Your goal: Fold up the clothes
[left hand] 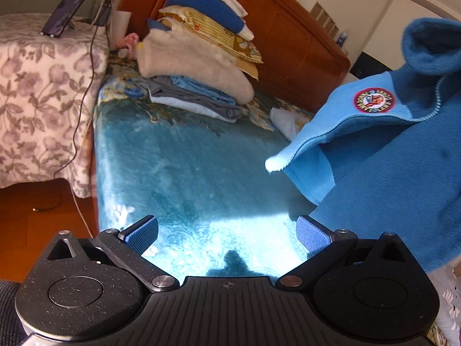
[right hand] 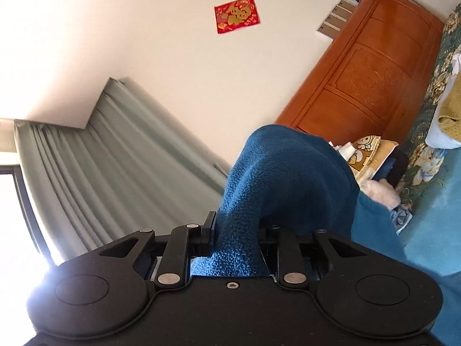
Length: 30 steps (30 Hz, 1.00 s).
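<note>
Fleece jacket hangs in the air at our right, above the bed, and its blue cloth runs straight between the fingers of our right gripper, which are clenched on a bunched fold of it. We judge that we hold it high so that it drops free and its shape can be read before it is laid out flat. Our left gripper hovers low over the teal blanket with its fingers spread wide and nothing between them, just beside the jacket's lower edge, well placed to catch a second corner.

Farther on, the pale collar flap with its round badge turns toward us. Beyond that, a pile of folded things sits by the wooden headboard, which suggests where finished pieces go.

Much stays hidden: the jacket's sleeves and hem are cut off at the picture's edge, the badge's lettering is too small to read, and the right finger pads are buried in cloth.
</note>
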{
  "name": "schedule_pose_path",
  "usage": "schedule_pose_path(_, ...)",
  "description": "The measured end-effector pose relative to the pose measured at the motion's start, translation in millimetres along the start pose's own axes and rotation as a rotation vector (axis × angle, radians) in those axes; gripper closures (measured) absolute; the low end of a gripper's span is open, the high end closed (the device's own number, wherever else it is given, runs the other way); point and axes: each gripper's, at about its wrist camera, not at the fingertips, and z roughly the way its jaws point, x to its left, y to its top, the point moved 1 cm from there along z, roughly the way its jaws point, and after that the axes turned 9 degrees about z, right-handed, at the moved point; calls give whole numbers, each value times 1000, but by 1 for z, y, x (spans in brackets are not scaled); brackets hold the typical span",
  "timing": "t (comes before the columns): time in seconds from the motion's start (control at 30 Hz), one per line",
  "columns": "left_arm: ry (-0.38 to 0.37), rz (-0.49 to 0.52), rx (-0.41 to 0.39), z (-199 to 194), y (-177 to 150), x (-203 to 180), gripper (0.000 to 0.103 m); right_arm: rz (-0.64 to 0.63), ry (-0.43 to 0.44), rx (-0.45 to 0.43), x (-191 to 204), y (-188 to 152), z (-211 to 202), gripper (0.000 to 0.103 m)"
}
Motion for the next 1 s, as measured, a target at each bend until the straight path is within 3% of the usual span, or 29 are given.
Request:
schedule_pose_path(0.07, -13, 5, 12, 1, -2, 0, 0, 9, -1, -51, 4, 4, -23, 79)
schedule_pose_path(0.2, -48, 33, 46, 7, -10, -7, 0, -49, -129, -219, 18, 13, -114, 79)
schedule_pose_path(0.4, -117, 102, 130, 24, -27, -29, 0, -141, -583, -471, 39, 0, -254, 79)
schedule_pose_path(0.57, -174, 180, 178, 35, -34, -52, 0, -35, -957, -575, 13, -26, -334, 79)
schedule_pose_path(0.67, -220, 237, 192, 40, -29, -70, 0, 14, -1119, -573, -11, -44, -353, 75)
schedule_pose_path(0.73, -257, 286, 185, 43, -20, -86, 0, -23, -1206, -563, -16, -47, -359, 72)
schedule_pose_path(0.93, -381, 397, 164, 67, 6, -140, 0, -167, -1311, -389, -5, -41, -362, 71)
schedule_pose_path(1.0, -422, 433, 158, 75, 14, -157, 0, -143, -1319, -359, 6, -44, -367, 62)
